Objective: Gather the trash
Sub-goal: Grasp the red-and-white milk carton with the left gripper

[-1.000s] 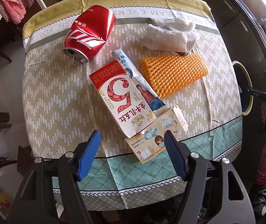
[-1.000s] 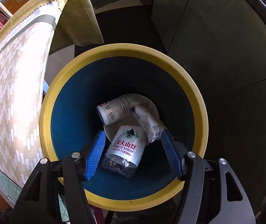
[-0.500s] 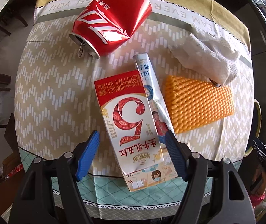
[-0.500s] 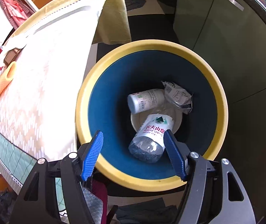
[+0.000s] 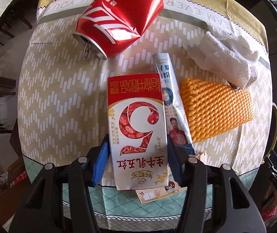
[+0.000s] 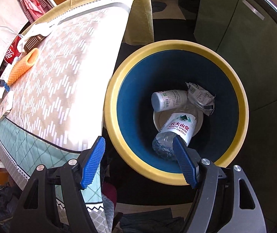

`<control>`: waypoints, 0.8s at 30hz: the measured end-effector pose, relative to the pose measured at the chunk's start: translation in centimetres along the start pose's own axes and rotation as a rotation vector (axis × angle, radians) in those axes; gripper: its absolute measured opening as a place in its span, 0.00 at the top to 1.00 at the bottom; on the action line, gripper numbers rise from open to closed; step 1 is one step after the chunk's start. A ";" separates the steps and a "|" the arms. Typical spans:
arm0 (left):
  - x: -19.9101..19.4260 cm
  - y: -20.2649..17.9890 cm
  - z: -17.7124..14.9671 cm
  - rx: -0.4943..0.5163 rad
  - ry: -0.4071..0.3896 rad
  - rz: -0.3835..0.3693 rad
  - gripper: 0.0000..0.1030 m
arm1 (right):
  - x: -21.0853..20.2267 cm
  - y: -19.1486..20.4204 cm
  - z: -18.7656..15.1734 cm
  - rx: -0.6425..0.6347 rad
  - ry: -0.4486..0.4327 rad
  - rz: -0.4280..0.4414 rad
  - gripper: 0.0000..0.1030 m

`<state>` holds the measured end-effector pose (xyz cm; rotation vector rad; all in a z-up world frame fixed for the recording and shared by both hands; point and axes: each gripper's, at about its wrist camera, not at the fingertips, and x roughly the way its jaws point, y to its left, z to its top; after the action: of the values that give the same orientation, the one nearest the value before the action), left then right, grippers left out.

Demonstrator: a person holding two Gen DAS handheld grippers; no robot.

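my left hand-held gripper (image 5: pixel 137 160) points straight down at the worktop (image 5: pixel 60 97), its jaws just closing in, and the blue pads sit against both long sides of the red-and-white milk carton (image 5: pixel 136 130), which lies flat between them. taking that carton as the landmark: a blue-and-white sachet (image 5: pixel 170 104) lies touching its right edge, partly tucked under it, and an orange foam net (image 5: pixel 216 108) lies further right, just beside the sachet. beyond the net a crumpled white paper towel (image 5: pixel 227 60) overlaps the net's far corner. a dented red can (image 5: pixel 119 17) lies on its side up and left of the carton, apart from it. a small tape box (image 5: pixel 157 194) pokes out from under the carton's near end, at the teal border of the cloth.

my right hand-held gripper (image 6: pixel 138 161) hangs over the near rim of the yellow-rimmed blue bin (image 6: pixel 115 101) beside the worktop, jaws wide, just opening further, with nothing pressed between the pads. inside the bin lie a clear water bottle (image 6: pixel 177 130), a white bottle (image 6: pixel 167 101) and a silvery wrapper (image 6: pixel 200 99), all on what looks like a pale dish, though i can't be sure.
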<state>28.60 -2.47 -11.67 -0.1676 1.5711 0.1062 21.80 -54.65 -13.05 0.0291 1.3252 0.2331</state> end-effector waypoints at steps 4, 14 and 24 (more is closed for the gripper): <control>-2.3 -0.1 -1.2 0.057 -0.040 -0.011 0.50 | -0.5 0.3 -0.1 0.002 -0.011 0.003 0.31; -7.0 -3.4 -4.7 0.210 -0.098 -0.028 0.50 | -0.9 0.5 -1.0 0.011 -0.016 0.016 0.30; -9.7 -11.3 -6.8 0.401 -0.131 -0.071 0.51 | -2.0 -0.7 -2.2 0.038 -0.038 0.019 0.31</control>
<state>23.84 -14.36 -1.51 0.0977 1.4233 -0.2485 19.40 -55.90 -11.81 0.0780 1.2924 0.2227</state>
